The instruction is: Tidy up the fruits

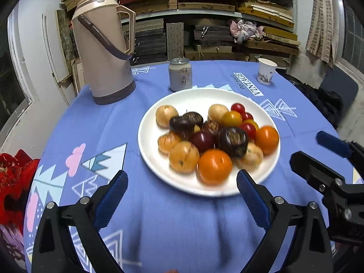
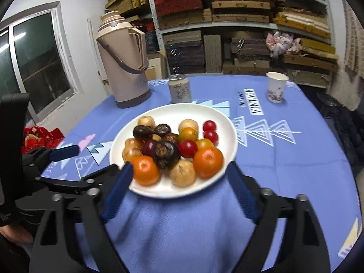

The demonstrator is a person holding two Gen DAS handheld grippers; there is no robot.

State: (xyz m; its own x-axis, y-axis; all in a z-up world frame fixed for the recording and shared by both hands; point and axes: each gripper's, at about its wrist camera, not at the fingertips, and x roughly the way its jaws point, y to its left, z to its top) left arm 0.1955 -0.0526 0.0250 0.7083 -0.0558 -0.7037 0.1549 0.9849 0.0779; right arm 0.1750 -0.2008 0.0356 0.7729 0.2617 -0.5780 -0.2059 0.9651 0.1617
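A white plate (image 1: 154,159) sits on the blue tablecloth and holds several fruits: oranges (image 1: 215,166), dark purple fruits (image 1: 233,141), tan round fruits (image 1: 166,115) and red cherry tomatoes (image 1: 237,108). My left gripper (image 1: 182,183) is open and empty, just short of the plate's near rim. My right gripper (image 2: 178,171) is open and empty, its fingers either side of the plate's (image 2: 229,127) near rim, close to an orange (image 2: 145,170). The right gripper also shows at the right edge of the left wrist view (image 1: 318,152).
A beige thermos (image 1: 102,52) stands at the back left, a drink can (image 1: 180,74) behind the plate, a paper cup (image 1: 265,71) at the back right. Red cloth (image 1: 13,177) lies off the table's left edge. Shelves of boxes stand behind.
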